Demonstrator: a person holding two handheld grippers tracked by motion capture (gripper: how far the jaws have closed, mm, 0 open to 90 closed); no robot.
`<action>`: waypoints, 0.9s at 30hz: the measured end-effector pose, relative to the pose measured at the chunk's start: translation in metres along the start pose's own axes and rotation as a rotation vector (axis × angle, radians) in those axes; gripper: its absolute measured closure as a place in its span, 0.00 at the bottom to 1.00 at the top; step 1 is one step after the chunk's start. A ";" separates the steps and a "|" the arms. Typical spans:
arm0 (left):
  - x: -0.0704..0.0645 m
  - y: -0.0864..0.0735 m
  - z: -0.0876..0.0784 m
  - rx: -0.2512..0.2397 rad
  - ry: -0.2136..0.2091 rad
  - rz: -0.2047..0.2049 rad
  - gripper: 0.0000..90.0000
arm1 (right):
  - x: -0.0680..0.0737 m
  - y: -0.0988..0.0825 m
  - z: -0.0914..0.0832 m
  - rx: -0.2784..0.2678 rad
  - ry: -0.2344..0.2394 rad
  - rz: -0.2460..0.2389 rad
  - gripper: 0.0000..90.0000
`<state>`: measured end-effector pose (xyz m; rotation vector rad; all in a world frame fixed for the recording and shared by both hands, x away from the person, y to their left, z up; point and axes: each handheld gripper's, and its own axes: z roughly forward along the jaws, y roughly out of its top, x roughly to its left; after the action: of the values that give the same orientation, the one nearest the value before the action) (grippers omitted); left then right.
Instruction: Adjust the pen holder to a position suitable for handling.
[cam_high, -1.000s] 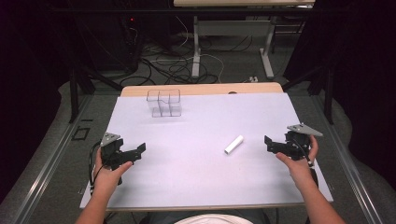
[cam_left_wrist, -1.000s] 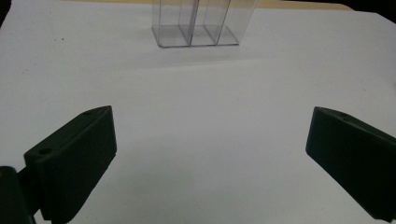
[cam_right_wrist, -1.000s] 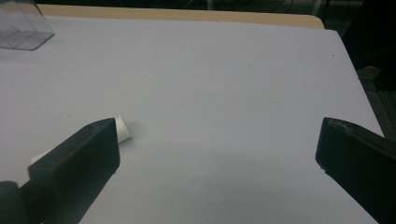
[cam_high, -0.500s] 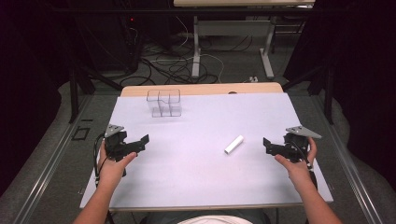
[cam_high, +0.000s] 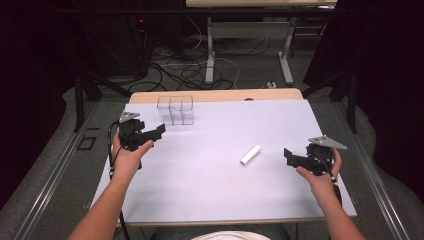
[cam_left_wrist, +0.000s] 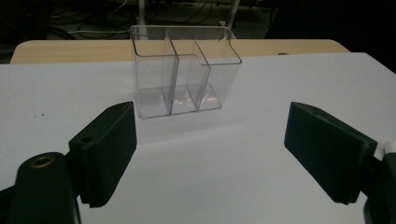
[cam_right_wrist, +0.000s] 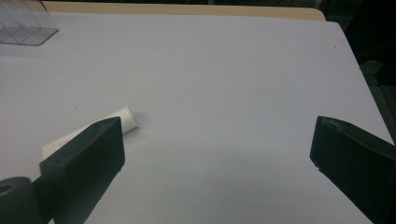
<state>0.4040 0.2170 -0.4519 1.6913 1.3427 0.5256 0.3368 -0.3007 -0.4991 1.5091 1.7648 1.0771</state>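
A clear plastic organizer (cam_high: 176, 110) with three compartments stands near the far left of the white table cover (cam_high: 225, 190). My left gripper (cam_high: 156, 131) hovers open just in front of the organizer (cam_left_wrist: 184, 74), which is empty and upright. A small white tube (cam_high: 250, 154) lies flat mid-right on the cover. My right gripper (cam_high: 289, 156) is open to the right of it, jaws pointing left. In the right gripper view the tube (cam_right_wrist: 93, 130) lies partly behind the left jaw.
A wooden table edge (cam_high: 270, 94) shows beyond the white cover. Cables (cam_high: 190, 70) and a desk's legs (cam_high: 210, 50) stand on the floor behind. Metal rails (cam_high: 50, 180) run along both sides of the table.
My left gripper has moved forward and right, from the near left of the table up to the organizer. The right gripper has stayed nearly still.
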 end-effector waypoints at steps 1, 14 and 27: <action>-0.001 0.003 0.001 -0.001 0.004 0.001 0.20 | -0.001 0.000 -0.001 -0.003 -0.003 -0.001 0.03; 0.005 0.043 0.025 0.016 0.058 -0.007 0.30 | -0.005 0.000 -0.002 0.001 -0.004 0.030 0.04; 0.002 0.076 0.046 0.030 0.098 0.022 0.30 | -0.005 -0.002 -0.002 0.010 -0.001 0.038 0.05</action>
<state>0.4823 0.2000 -0.4125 1.7256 1.4096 0.6110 0.3355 -0.3064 -0.5000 1.5543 1.7498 1.0877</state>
